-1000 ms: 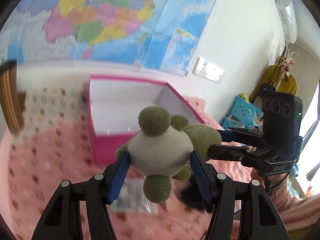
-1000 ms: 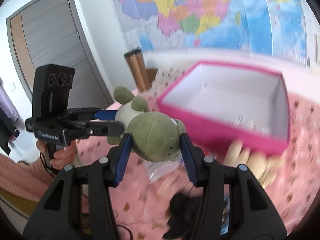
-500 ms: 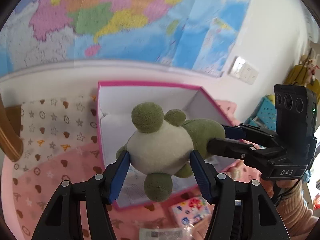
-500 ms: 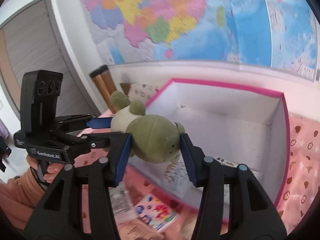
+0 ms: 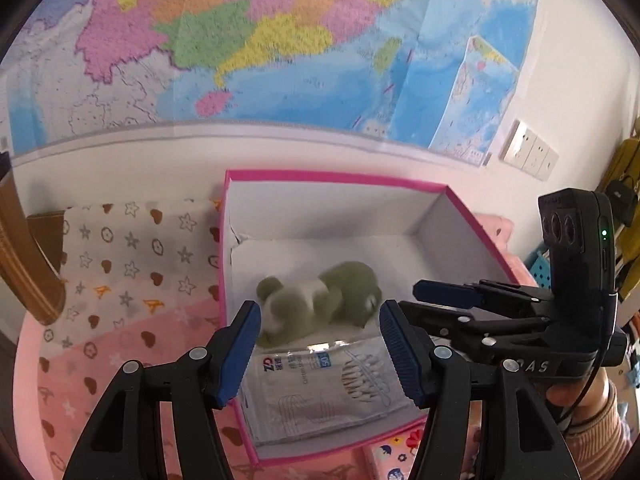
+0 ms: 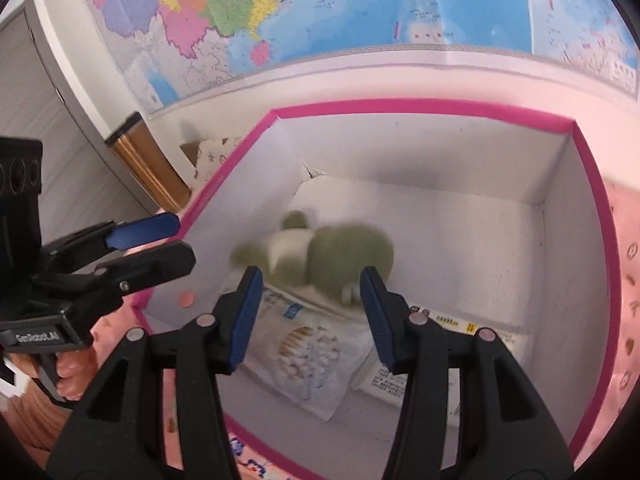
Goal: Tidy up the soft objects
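The pink box [image 6: 420, 106] is open at the top, so entry from above is unobstructed. Its far half and right side are bare white floor, where free room is left. The near floor is taken up by a cotton swab packet [image 5: 320, 384] and a flat paper pack [image 6: 452, 356]. The middle is occupied by the green plush toy [image 5: 320, 300], blurred. Passage from the sides is blocked by the box walls, and beyond the far wall stands the map-covered wall [image 5: 280, 60].
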The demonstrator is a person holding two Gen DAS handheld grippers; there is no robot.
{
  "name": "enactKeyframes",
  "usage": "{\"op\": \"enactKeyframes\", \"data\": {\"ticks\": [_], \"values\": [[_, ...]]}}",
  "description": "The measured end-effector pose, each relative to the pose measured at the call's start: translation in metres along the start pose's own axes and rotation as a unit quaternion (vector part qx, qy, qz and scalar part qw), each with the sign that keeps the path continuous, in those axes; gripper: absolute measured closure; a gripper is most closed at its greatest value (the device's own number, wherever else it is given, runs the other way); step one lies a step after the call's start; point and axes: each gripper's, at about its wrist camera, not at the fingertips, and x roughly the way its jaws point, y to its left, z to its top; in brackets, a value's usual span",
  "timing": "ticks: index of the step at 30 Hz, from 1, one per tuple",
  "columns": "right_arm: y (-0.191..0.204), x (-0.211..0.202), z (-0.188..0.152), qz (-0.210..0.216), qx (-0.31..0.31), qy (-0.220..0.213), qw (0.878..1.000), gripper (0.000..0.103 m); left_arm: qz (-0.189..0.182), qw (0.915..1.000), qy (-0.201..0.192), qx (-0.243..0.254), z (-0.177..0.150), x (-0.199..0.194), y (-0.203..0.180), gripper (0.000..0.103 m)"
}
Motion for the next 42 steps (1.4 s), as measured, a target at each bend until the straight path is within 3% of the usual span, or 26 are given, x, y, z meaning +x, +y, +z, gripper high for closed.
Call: {"op": "enactKeyframes", "data": {"ticks": [6, 10, 22, 26, 32, 35, 42], "values": [[0.001, -0.039, -0.008, 0.017, 0.000, -0.031, 0.999, 0.050, -0.007, 0.9996, -0.026, 0.012, -0.012, -0.021, -0.007, 0.039], [0.011, -0.072, -0.020, 0.025, -0.019, -0.051, 0.998, 0.049, -0.035, 0.9985, -0.035, 0.024, -0.023, -0.039, -0.017, 0.039], [0.022, -0.164, -0.082, 0.042, -0.035, -0.095, 0.994, 0.047, -0.127, 0.9896, 0.003, 0.068, -0.070, -0.058, -0.065, 0.038], [0.011, -0.174, -0.112, 0.027, -0.019, -0.084, 0.996, 0.047, -0.157, 0.9821, 0.037, 0.097, -0.092, -0.054, -0.088, 0.038], [-0.013, -0.161, -0.167, 0.001, 0.024, -0.030, 0.999, 0.047, -0.195, 0.9689, 0.090, 0.124, -0.125, -0.041, -0.109, 0.038], [-0.024, -0.152, -0.193, -0.011, 0.053, -0.005, 0.998, 0.047, -0.193, 0.9656, 0.108, 0.137, -0.137, -0.035, -0.118, 0.038], [-0.024, -0.143, -0.225, 0.018, 0.079, 0.010, 0.997, 0.047, -0.192, 0.9602, 0.139, 0.148, -0.154, -0.022, -0.129, 0.038]]}}
